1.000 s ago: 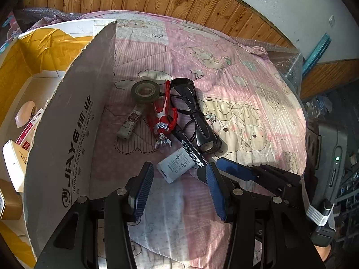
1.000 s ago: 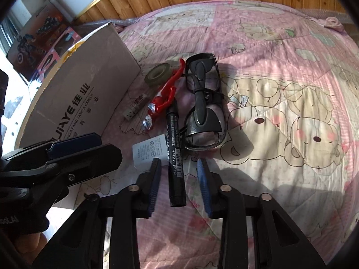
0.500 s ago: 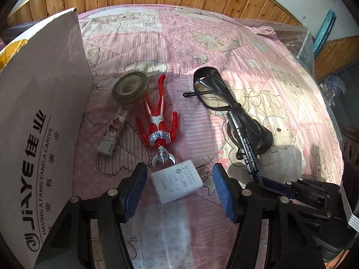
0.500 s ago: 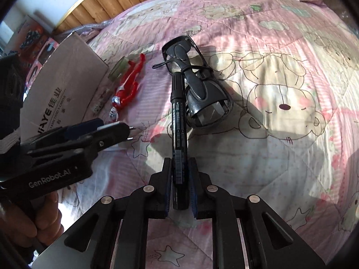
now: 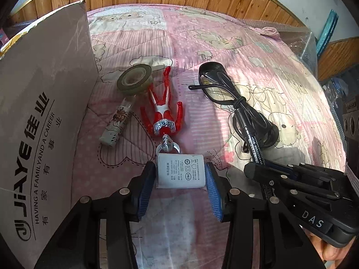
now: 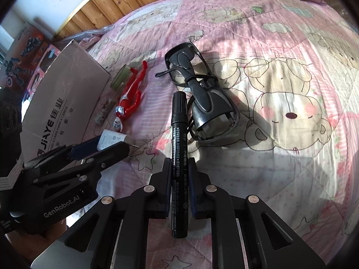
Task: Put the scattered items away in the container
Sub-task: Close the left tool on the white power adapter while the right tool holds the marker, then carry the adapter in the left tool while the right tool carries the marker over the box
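Your left gripper [image 5: 180,179] clamps the white charger [image 5: 180,171] on the bed quilt [image 5: 258,51] beside the cardboard box [image 5: 44,112]; your right gripper [image 6: 180,186] pinches the black marker [image 6: 179,157]

I can't see inside the cardboard box [image 5: 42,121]; its flap fills the left of the left wrist view and runs off the frame edge. My right gripper [image 6: 179,174] covers the marker's [image 6: 178,134] lower barrel, whose print is too small to read. In the right wrist view, the left gripper [image 6: 105,144] hides most of the white charger [image 6: 111,139]. The small tube [image 6: 103,113] is a blur there.
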The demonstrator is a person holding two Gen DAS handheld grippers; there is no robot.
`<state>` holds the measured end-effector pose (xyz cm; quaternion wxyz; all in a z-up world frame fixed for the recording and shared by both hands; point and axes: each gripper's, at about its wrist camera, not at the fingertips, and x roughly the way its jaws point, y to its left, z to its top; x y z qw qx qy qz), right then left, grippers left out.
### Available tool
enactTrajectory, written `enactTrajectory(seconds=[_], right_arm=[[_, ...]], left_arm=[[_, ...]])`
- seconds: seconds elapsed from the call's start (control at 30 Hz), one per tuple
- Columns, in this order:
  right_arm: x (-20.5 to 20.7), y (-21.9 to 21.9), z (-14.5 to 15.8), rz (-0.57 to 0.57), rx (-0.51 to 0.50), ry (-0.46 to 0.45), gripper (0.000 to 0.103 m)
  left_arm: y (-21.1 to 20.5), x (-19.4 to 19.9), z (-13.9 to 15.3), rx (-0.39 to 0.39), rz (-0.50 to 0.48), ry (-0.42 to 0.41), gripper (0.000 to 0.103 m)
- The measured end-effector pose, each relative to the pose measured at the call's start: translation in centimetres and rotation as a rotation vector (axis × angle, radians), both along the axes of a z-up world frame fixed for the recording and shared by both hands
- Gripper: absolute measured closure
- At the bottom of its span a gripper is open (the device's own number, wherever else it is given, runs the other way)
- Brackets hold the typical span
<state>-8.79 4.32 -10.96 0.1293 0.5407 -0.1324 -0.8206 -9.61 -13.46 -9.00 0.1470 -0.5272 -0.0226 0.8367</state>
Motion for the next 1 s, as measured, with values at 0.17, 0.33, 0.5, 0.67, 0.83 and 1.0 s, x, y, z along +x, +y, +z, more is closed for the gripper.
enactTrajectory(seconds=[0.17, 0.33, 0.5, 0.67, 0.83, 1.0], right_arm=[[1.0, 0.1, 0.6, -0.014, -0.02, 0.004, 0.089], [1.9, 0.2, 1.6, -0.019, -0.027, 0.023, 0.089], [3.2, 0.1, 2.4, -0.024, -0.028, 0.04, 0.089], [5.0, -0.2, 3.1, -0.026, -0.027, 0.053, 0.089], [6.5, -0.4, 4.0, -0.026, -0.025, 0.07, 0.089], [7.5, -0.9, 5.0, -0.02, -0.017, 0.095, 0.089]], left_arm=[[-0.3, 0.7, 1.3, 0.01, 0.001, 0.011, 0.059], [0.0, 1.9, 2.8, 0.016, -0.006, 0.034, 0.059], [0.2, 2.8, 4.0, 0.034, -0.004, 0.052, 0.059], [0.6, 4.0, 4.8, 0.032, -0.014, 0.072, 0.059], [0.8, 5.4, 5.7, 0.025, -0.025, 0.093, 0.059], [0.7, 6.5, 7.0, 0.026, -0.03, 0.13, 0.059]])
